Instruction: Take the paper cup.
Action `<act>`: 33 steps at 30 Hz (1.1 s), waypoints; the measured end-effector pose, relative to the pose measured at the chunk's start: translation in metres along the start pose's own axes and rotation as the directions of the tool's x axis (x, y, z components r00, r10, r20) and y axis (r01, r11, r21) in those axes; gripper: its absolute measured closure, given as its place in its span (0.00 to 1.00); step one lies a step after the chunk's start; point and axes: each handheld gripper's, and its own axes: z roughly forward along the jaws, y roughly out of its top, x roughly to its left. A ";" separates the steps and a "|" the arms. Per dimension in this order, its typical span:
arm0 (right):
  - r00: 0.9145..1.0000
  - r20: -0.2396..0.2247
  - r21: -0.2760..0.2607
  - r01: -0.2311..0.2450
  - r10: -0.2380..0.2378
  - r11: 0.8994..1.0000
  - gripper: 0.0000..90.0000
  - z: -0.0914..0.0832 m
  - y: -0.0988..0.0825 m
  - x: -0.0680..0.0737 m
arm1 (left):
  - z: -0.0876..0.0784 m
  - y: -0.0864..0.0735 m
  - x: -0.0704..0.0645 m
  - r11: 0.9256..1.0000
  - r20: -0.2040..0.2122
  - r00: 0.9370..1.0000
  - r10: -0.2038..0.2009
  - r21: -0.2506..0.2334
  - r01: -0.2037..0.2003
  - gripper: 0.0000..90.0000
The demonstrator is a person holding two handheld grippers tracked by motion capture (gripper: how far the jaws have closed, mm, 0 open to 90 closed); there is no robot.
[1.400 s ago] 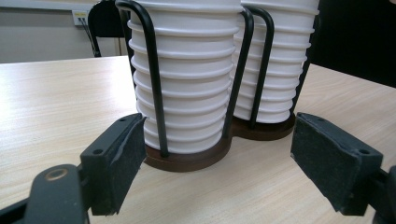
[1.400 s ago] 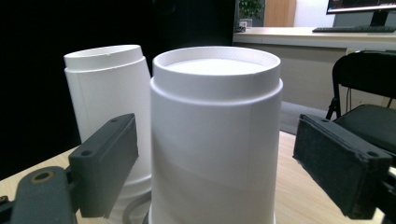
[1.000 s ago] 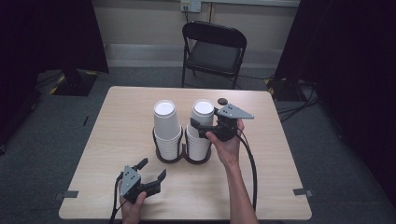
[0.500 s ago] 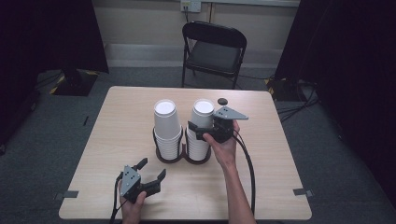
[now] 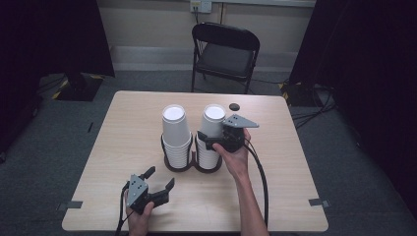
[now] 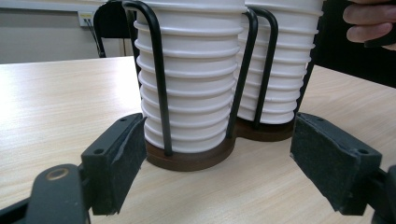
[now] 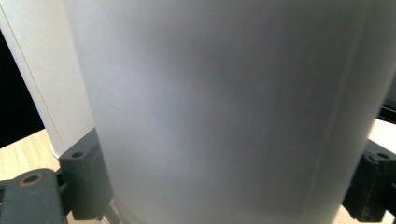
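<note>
Two tall stacks of white paper cups stand in a black wire holder [image 5: 179, 167] with round brown bases, mid-table. My right gripper [image 5: 206, 140] reaches the right stack [image 5: 212, 118] from the right, near its top. In the right gripper view that stack's top cup [image 7: 224, 102] sits between the wide-apart jaws of the right gripper [image 7: 224, 186], one pad [image 7: 86, 182] at each side. My left gripper [image 5: 161, 177] rests open near the table's front edge. Beyond the left gripper's [image 6: 217, 154] spread pads stand the left stack [image 6: 196, 84] and the right stack [image 6: 285, 70].
A black folding chair [image 5: 223, 49] stands behind the table [image 5: 295, 172]. A small black disc [image 5: 234, 106] lies at the far edge behind the cups. A black cable [image 5: 260, 177] trails from the right gripper toward the front edge.
The right gripper has shifted a little left and closer onto the right stack's top cup. The left gripper has stayed put.
</note>
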 end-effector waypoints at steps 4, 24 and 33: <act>1.000 0.007 0.009 0.007 -0.008 1.000 0.10 0.002 -0.002 0.001 | 0.000 0.000 0.000 1.000 0.002 1.000 -0.001 -0.001 0.001 0.20; 0.999 0.001 0.005 0.035 -0.035 0.999 0.14 -0.001 0.004 0.001 | 0.000 0.000 0.000 1.000 0.005 1.000 0.003 0.003 -0.003 0.20; 1.000 -0.006 -0.038 0.022 -0.022 0.999 0.14 -0.009 0.017 -0.001 | 0.001 0.000 0.000 1.000 0.007 1.000 0.002 0.009 -0.002 0.20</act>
